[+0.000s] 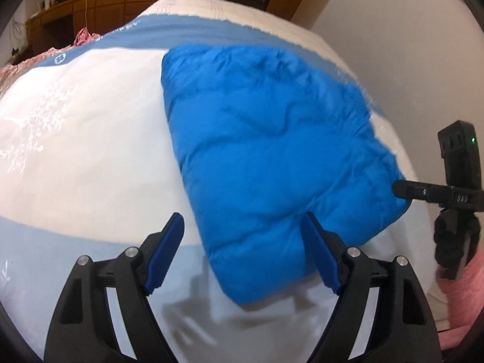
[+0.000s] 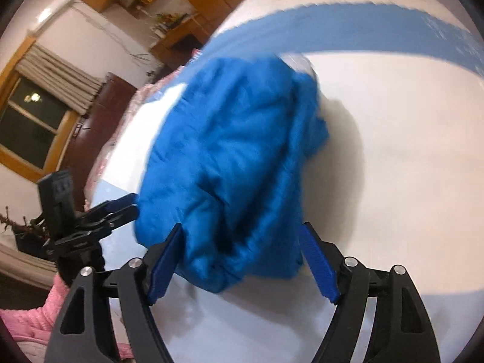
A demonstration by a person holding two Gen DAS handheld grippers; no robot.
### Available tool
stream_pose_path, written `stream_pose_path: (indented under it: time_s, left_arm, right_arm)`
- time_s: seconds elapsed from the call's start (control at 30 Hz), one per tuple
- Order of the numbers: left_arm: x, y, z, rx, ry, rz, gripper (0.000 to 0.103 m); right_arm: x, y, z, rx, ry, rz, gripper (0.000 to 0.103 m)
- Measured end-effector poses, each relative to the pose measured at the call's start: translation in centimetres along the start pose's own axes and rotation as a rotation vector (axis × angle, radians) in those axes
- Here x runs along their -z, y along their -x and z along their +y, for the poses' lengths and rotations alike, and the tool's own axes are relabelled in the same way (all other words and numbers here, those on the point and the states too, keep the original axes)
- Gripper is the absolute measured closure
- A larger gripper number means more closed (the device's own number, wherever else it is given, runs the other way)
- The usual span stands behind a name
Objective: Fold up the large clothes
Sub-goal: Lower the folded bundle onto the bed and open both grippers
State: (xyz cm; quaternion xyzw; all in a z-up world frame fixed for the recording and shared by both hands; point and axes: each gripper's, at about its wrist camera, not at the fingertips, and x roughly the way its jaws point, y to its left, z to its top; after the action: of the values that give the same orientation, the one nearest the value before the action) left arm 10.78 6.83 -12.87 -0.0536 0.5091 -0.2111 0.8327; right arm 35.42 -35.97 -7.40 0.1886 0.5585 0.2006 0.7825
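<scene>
White bedspread (image 1: 90,151) lies bare around the folded blue jacket (image 1: 272,151); both grippers' jaws gape wide, holding nothing.

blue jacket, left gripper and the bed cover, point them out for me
blue jacket (image 1: 272,151): left wrist view, middle of the folded bundle
left gripper (image 1: 245,251): left wrist view, midway between its open fingertips
bed cover (image 1: 90,151): left wrist view, bare white part

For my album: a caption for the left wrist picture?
Open left gripper beside folded blue puffer jacket on bed.
</scene>
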Motion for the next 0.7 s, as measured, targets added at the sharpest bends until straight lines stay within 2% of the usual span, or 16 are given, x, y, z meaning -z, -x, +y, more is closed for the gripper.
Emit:
stream_pose_path:
  time_s: [0.13,0.33,0.47,0.67,0.7]
  left_arm:
    - [0.7,-1.8,0.3,0.01,0.003,0.034,0.022]
    - [0.8,-2.1,0.7,-0.007,0.042,0.048,0.022]
    - [0.6,-0.2,-0.2,-0.055,0.045,0.043,0.023]
    - [1.0,4.1,-1.0,-0.102,0.068,0.011,0.019]
    - [1.1,4.7,-1.2,-0.109,0.063,0.007,0.018]
  right_arm:
    - [1.5,-2.1,-2.3,0.065,-0.042,0.04,0.026]
    - [2.3,-3.6,-3.5,0.065,-0.106,0.048,0.025]
    - [3.0,-0.9,-3.2,0.089,-0.097,0.009,0.024]
    - [4.7,2.5,-0.1,0.19,-0.047,-0.032,0.01]
    - [5.0,3.0,0.7,0.229,-0.035,-0.03,0.008]
